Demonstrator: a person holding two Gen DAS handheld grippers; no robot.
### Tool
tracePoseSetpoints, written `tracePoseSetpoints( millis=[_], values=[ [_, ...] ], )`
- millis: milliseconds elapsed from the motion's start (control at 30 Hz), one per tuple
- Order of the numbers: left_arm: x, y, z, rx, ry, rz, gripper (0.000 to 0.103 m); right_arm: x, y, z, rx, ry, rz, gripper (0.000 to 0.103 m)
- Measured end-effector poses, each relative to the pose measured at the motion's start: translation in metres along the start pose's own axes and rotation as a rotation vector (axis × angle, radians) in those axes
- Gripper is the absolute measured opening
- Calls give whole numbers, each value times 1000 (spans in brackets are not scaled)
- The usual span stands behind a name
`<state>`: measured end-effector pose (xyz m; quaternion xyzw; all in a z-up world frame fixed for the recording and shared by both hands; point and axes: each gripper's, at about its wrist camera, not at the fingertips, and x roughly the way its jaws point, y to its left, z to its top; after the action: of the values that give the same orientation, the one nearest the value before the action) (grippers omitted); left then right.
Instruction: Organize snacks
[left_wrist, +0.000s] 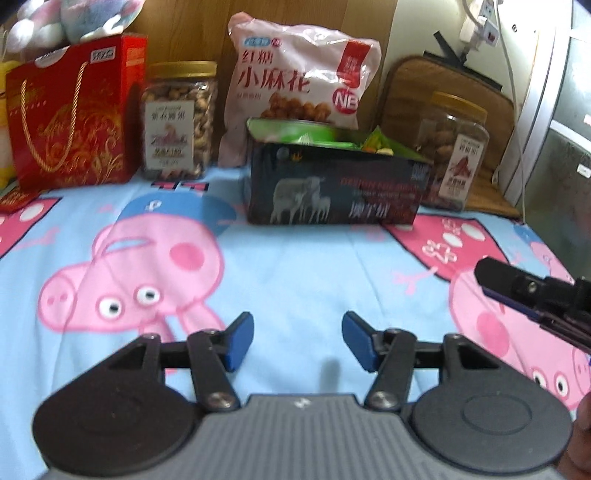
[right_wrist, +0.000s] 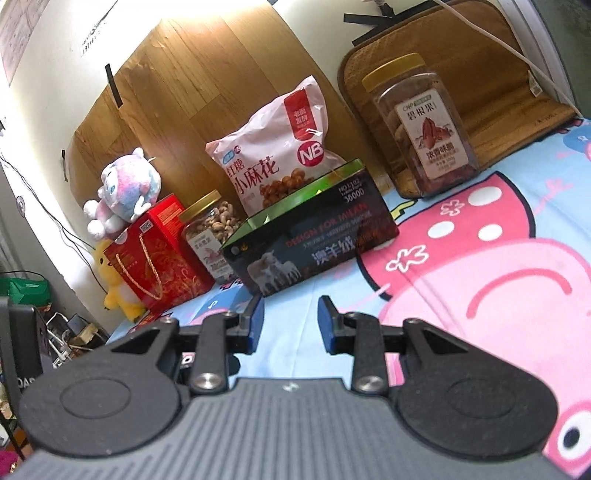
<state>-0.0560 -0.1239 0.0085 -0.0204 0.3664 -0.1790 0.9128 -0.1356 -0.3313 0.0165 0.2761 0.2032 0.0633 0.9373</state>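
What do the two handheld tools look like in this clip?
Both match: the left tool and right tool each have two blue pads on black linkage arms with silver screws, two round black discs, and a grey ribbed body bearing a small white mark. No cables or sleeves show.

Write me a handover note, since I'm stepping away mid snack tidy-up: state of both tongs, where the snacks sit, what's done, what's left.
Left tongs: open, empty, above the sheet.
Right tongs: open, empty, above the sheet.
Dark box: mid-bed, open-topped, small packets showing inside.
Pink snack bag: upright behind the box.
Cashew jar: between the red gift box and the bag.
Pecan jar: right of the dark box, against a brown cushion.
Done: some packets already in the box.
Left: probably the jars and bag; nothing is held now.
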Motion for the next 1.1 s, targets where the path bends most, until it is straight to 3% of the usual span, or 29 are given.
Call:
tracePoseSetpoints(
  millis=[67, 167, 400, 767, 1100],
  values=[
    [-2, 0, -4, -1, 5, 13, 61, -1, 1, -4, 9, 8, 5, 35],
    [-8, -1, -8, 6, -7, 38, 79, -4, 3, -11, 5, 17, 7, 36],
    [-13, 0, -11, 2, -16, 86, 95, -2, 7, -23, -10, 50, 5, 36],
    [-20, -3, -11, 68, -94, 185, 103, -5, 4, -23, -17, 24, -28, 36],
    [-22, -6, -11, 75, -106, 198, 103, -7, 3, -22, -18, 12, -36, 36]
  ],
)
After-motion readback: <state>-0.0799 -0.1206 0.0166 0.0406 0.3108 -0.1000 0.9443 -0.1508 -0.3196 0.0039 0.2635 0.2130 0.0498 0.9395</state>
